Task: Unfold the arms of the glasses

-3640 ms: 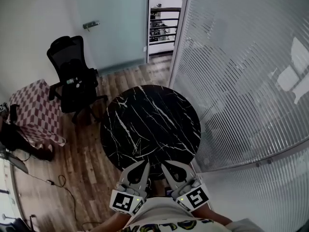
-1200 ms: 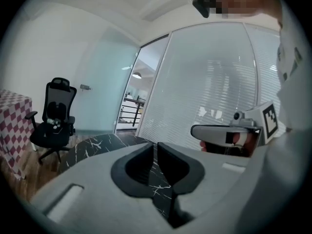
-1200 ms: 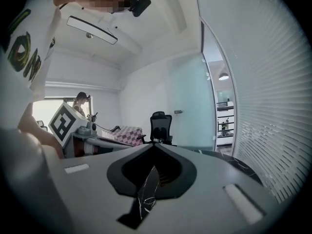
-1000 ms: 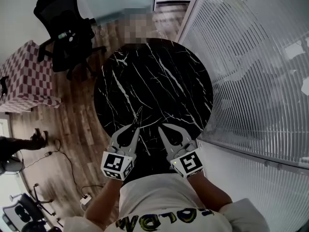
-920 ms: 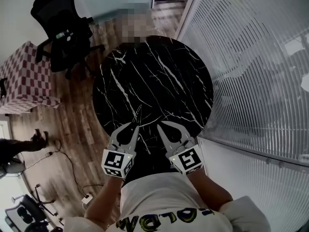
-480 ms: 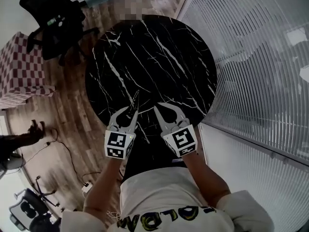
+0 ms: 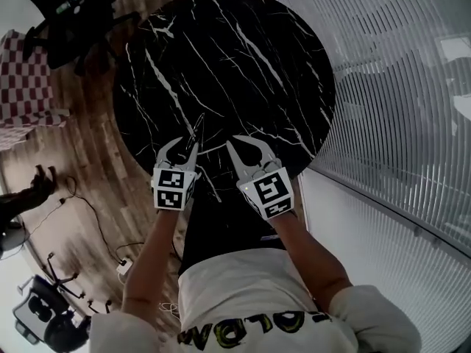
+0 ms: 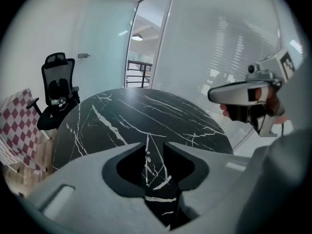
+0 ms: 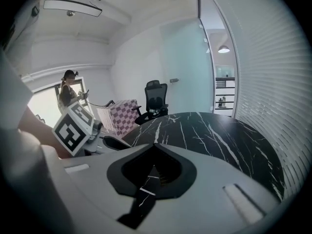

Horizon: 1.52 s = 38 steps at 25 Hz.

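From the head view: round black marble bench [image 7: 243, 65], white-veined, with the left gripper [image 7: 185, 144] and right gripper [image 7: 234, 140] side by side over its near rim. Just past the left gripper's tips, toward the bench's middle, a thin pale wiry thing, judged to be the glasses [image 7: 197, 126]; long axis running from the near rim toward the middle, close to the left gripper's own line, so left nearer than right. Around the bench: wood floor [image 7: 88, 145], black chair [image 7: 59, 6], ribbed glass wall [image 7: 397, 87]. From the left gripper view: jaws of the left gripper [image 8: 156, 144] wide apart, just been opening, gripping nothing; glasses [image 8: 147, 152] framed in the gap, lying on the bench beyond the tips, untouched. From the right gripper view: right gripper [image 9: 152, 146] with tips together, nothing held, only veined bench [image 9: 219, 130] behind.
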### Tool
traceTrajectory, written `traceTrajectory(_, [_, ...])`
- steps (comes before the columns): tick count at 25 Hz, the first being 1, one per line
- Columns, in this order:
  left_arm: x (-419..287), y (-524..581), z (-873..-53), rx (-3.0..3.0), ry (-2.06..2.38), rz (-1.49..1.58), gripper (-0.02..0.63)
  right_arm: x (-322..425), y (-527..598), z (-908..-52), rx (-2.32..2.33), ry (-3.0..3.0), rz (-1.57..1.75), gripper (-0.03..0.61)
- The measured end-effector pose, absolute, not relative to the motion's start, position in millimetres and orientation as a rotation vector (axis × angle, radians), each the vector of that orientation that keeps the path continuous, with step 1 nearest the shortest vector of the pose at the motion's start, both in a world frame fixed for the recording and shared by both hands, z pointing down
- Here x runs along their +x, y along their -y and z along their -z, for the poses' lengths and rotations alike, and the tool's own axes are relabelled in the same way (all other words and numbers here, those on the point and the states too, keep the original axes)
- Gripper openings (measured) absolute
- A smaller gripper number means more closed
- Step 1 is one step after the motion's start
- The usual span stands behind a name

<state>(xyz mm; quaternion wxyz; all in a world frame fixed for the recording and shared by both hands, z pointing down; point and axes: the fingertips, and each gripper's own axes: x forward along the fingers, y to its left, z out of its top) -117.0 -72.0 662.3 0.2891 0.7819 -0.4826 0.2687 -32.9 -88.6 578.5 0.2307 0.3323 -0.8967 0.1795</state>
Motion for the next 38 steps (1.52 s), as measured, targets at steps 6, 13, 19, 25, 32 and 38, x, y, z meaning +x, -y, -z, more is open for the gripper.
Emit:
traceTrajectory(6, [-121.2,77.5,-705.2,2.034,1.282,-0.747,0.107,-30.8,84.9,-595.5,0.890,2.445,-0.522,0.002])
traceTrajectory(13, [-121.8,80.8,-730.3,2.014,1.292,-0.765,0.107,-26.1,82.5,-607.9,0.870,2.435,-0.541,0.002])
traceTrajectory(19, [-121.2,79.2,-731.7,2.005,1.296,-0.747,0.063,-25.0,80.6,-609.9,0.865,2.431,-0.556,0.002])
traceTrajectory(25, [-118.9,80.9,-730.6,2.015,1.301,-0.739,0.014,-23.5,78.3,-613.0,0.859,2.432,-0.568,0.002])
traceTrajectory(32, [-115.2,82.0,-711.1,2.053,1.324,-0.716,0.006,-17.1,78.9,-598.9,0.874,2.447,-0.551,0.002])
traceTrajectory(38, [-110.7,81.4,-667.4,2.079,1.344,-0.657,0.005,-13.4,82.0,-571.1,0.894,2.485,-0.519,0.002])
